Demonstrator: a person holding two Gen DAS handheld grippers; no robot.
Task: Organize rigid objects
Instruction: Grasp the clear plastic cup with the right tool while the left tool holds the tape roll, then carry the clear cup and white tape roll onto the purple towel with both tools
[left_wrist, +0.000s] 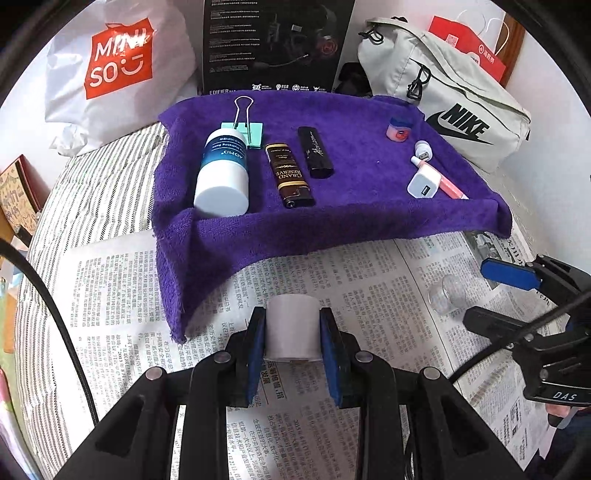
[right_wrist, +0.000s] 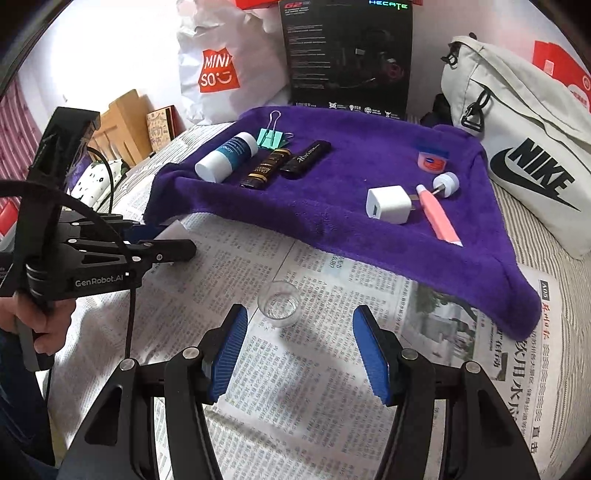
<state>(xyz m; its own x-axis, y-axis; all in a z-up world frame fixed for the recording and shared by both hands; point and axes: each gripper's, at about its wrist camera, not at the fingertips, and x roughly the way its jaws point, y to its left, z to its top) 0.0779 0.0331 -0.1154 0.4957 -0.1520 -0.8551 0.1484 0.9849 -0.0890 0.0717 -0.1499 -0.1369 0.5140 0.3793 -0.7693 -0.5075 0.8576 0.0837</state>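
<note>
Between the left gripper (left_wrist: 291, 354) pads sits a clamped white cylinder (left_wrist: 292, 326) (purple towel (left_wrist: 362, 218) just ahead); right gripper (right_wrist: 300, 354) gapes behind a small glass (right_wrist: 279, 303).

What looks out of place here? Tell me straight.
The small clear glass sits alone on the newspaper, off the purple towel where the other items are lined up. The towel's near left corner droops unevenly onto the paper.

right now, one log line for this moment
left: shut on white cup | right: open near glass | towel: sorted items
</note>
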